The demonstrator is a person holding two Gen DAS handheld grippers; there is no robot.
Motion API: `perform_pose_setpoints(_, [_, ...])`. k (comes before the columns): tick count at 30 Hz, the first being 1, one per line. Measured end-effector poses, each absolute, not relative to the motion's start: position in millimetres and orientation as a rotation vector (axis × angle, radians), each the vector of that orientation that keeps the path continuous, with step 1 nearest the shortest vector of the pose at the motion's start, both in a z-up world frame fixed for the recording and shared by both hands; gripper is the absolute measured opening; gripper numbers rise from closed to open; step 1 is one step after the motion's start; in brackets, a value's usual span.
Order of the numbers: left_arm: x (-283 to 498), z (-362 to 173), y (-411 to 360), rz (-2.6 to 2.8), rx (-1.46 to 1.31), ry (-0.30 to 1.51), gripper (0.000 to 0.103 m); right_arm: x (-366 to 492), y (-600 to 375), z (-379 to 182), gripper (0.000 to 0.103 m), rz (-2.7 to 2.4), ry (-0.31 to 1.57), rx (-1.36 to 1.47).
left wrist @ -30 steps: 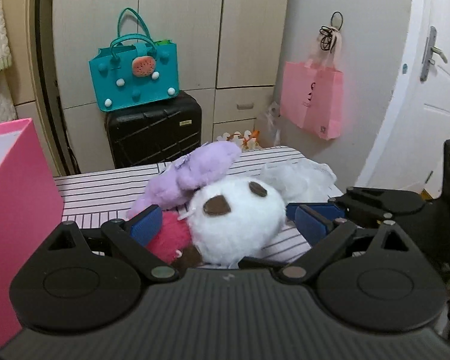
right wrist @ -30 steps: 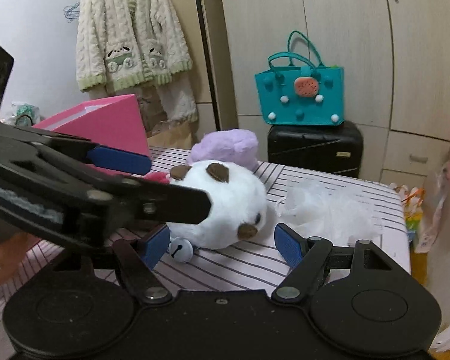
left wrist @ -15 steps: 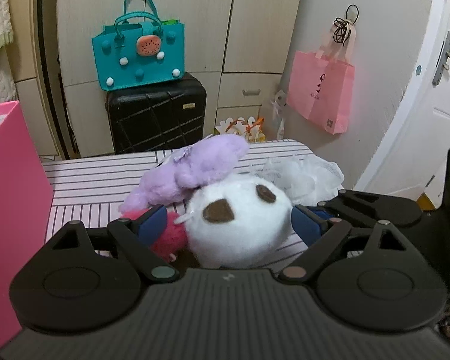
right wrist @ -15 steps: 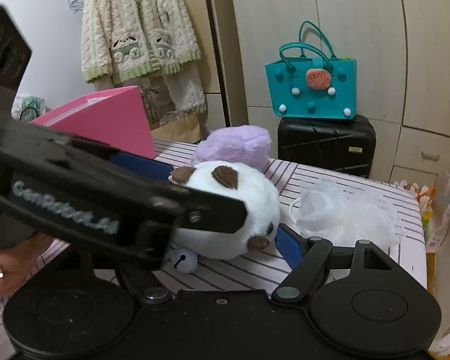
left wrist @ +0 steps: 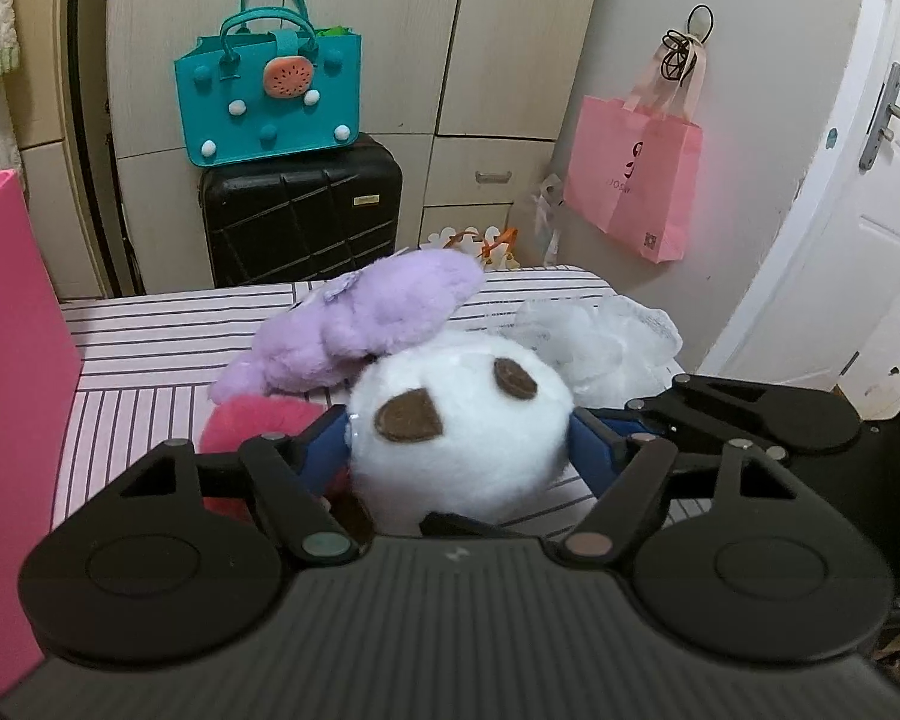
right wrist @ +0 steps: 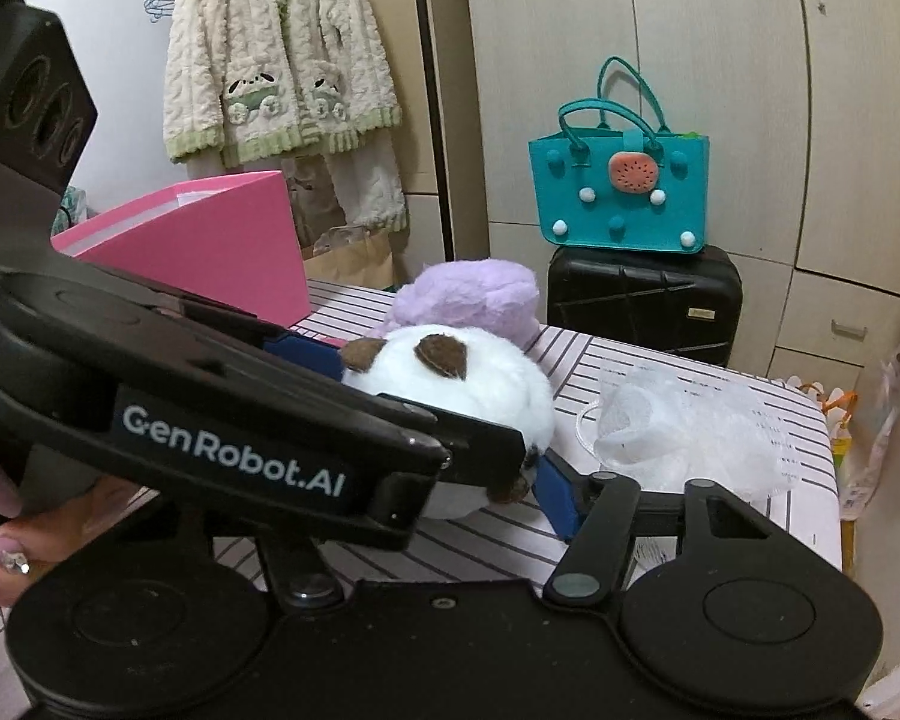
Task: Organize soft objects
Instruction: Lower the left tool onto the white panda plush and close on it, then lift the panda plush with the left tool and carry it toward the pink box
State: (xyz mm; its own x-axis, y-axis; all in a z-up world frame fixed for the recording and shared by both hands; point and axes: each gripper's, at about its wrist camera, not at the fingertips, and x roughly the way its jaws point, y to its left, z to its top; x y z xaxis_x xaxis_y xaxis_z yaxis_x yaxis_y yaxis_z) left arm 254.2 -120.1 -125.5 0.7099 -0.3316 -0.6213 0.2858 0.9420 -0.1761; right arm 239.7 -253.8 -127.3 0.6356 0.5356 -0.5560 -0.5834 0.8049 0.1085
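Both grippers bear on one item, the white plush toy (left wrist: 459, 420), which lies on the striped table (left wrist: 150, 348).

Left gripper (left wrist: 457, 441): its jaws have just been closing, and the blue pads (left wrist: 324, 450) now sit against both flanks of the toy, pinching it across its width. The fur bulges slightly over the pads, so the grip appears to be seated.

Right gripper (right wrist: 450, 456): its jaws have also just been closing. One blue pad (right wrist: 555, 495) touches the toy's lower face; the opposite pad is hidden behind the left gripper's body, so a full pinch cannot be confirmed.

Beyond the left fingers a purple plush (left wrist: 360, 324) leans on the toy's far side, and a red plush (left wrist: 252, 420) lies just beside the left-hand pad. A white mesh bundle (right wrist: 690, 420) rests beyond the right fingers.

The pink box (right wrist: 210, 246) stands open outside the left fingers, the likely destination. A two-sided hold suits a round, yielding toy.
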Motion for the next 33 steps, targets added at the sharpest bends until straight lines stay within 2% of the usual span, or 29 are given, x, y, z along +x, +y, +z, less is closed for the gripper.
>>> perform_pose_setpoints(33, [156, -110, -92, -0.486, -0.184, 0.815, 0.074, 130, -247, -95, 0.065, 0.601, 0.706, -0.101])
